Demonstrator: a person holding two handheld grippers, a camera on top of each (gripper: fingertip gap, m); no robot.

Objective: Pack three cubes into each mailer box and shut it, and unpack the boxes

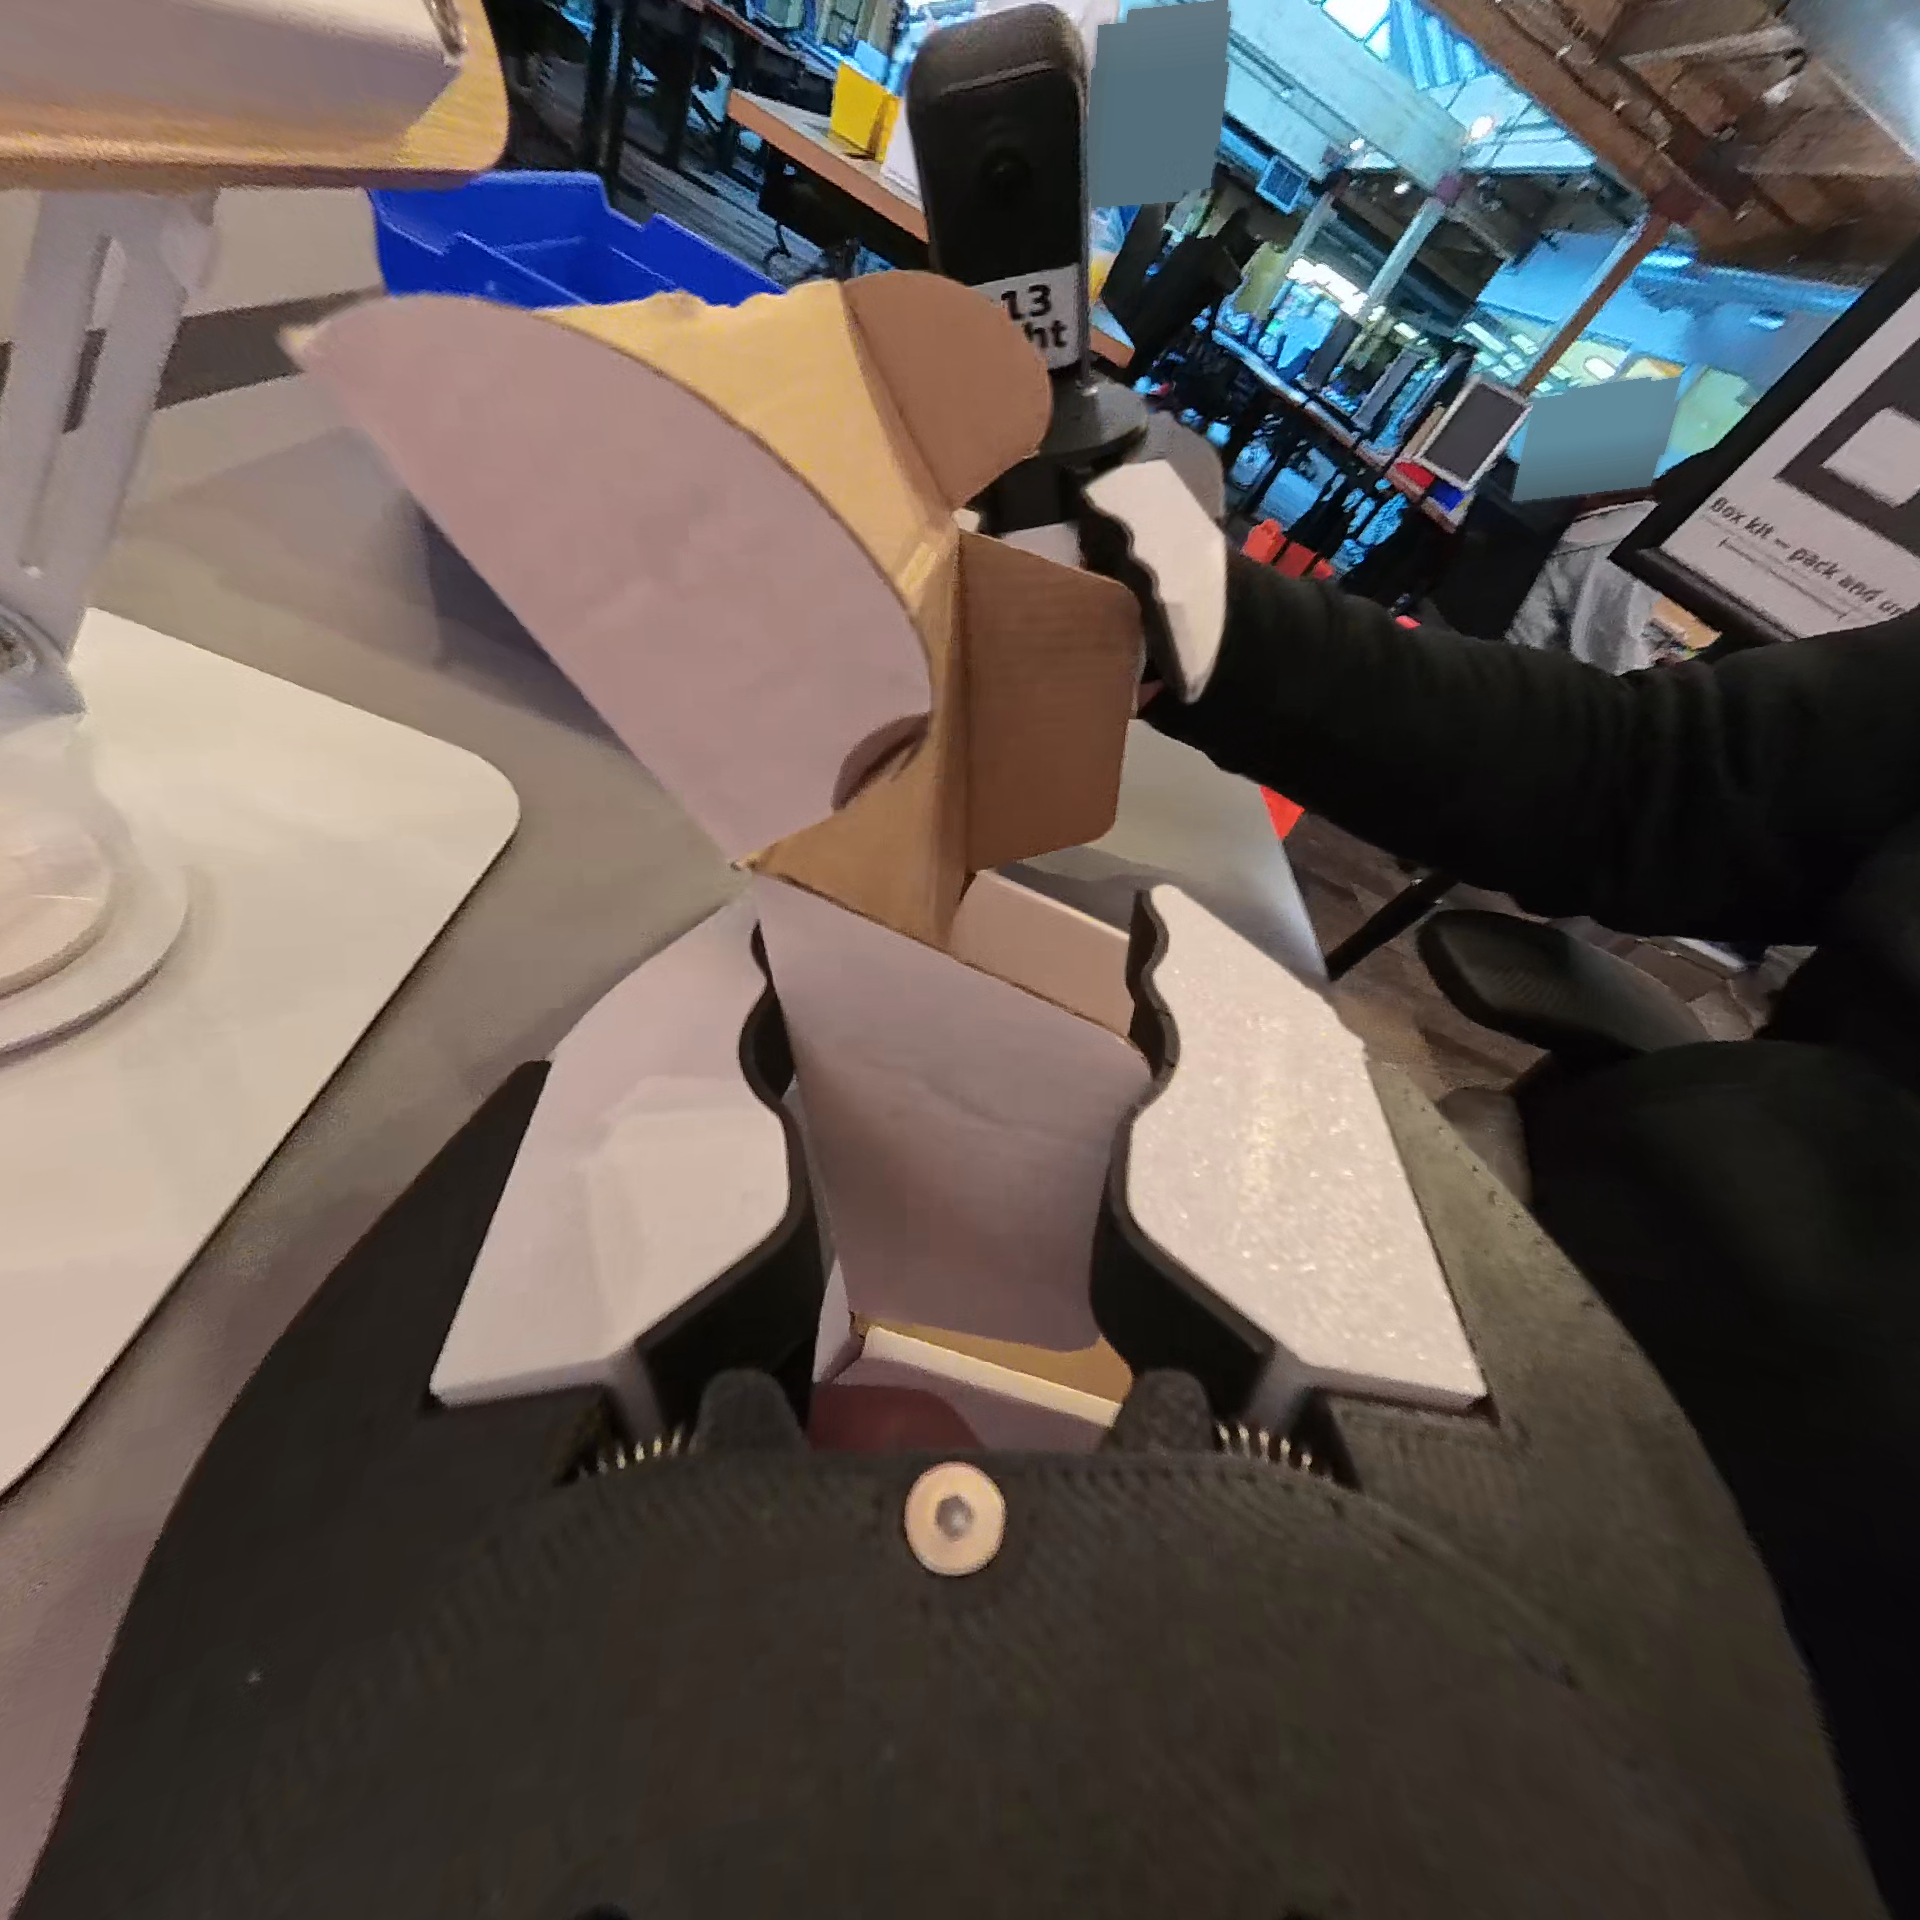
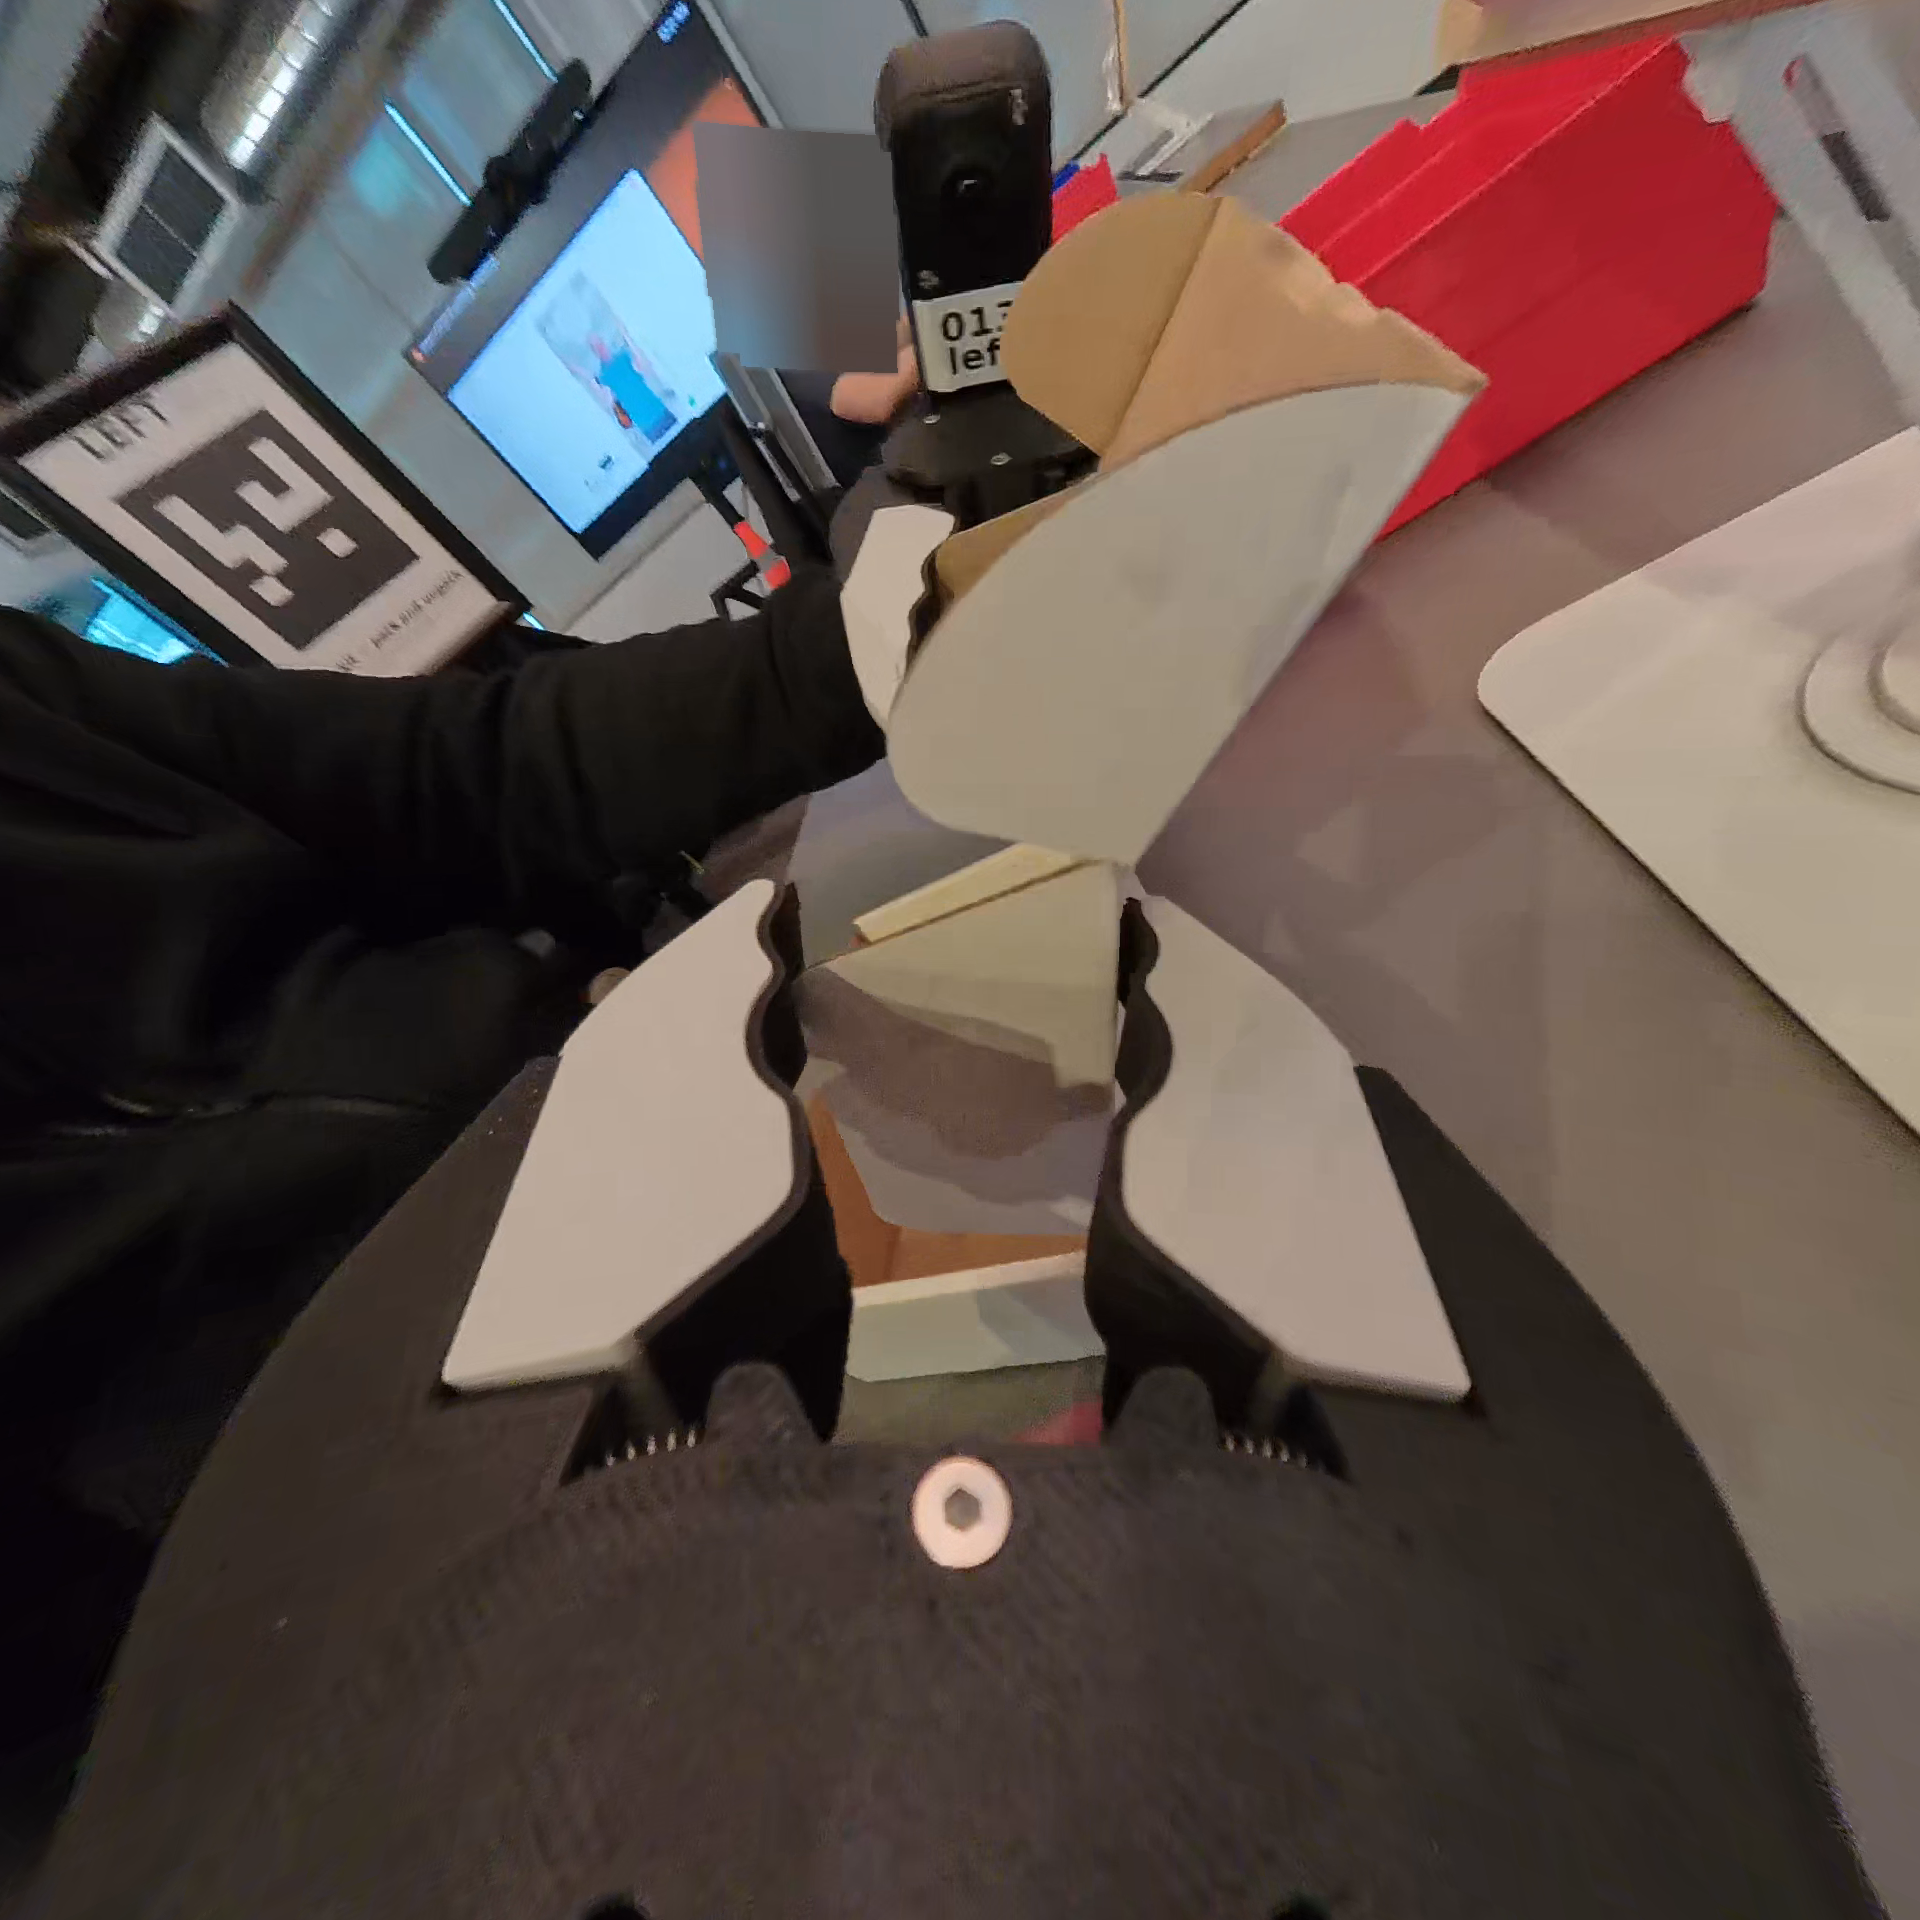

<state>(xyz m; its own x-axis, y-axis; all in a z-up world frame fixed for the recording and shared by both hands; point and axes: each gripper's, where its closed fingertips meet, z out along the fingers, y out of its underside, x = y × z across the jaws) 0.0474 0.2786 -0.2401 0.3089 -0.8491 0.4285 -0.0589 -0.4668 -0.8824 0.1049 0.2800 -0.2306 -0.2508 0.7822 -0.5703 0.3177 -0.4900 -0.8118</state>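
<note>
Grey bench (image 1: 343, 665) runs under both grippers, with a busy workshop blurred behind. Left gripper (image 1: 956, 1039) has its jaws clenched on one end of a single white mailer box (image 1: 935, 1122), and the right gripper (image 2: 951, 1039) has its jaws clenched on the opposite end, so the box hangs between them above the bench edge. Its lid is flung up, brown inside, white outside, with rounded side flaps sticking out; the lid hides most of the far gripper in each view. Inside the box is hard to make out: a dark reddish patch shows low between the left jaws, too hidden to name, and I cannot count any cubes. Each gripper carries one black camera with a small white label, half covered by cardboard. Black sleeves (image 1: 1507, 748) reach in from the side. Farther out sit one blue bin (image 1: 540, 249), one red bin (image 2: 1538, 281), a white mat (image 2: 1714, 779) cut off at the frame, a framed marker sign (image 2: 260, 509) and a lit screen (image 2: 592, 364).
</note>
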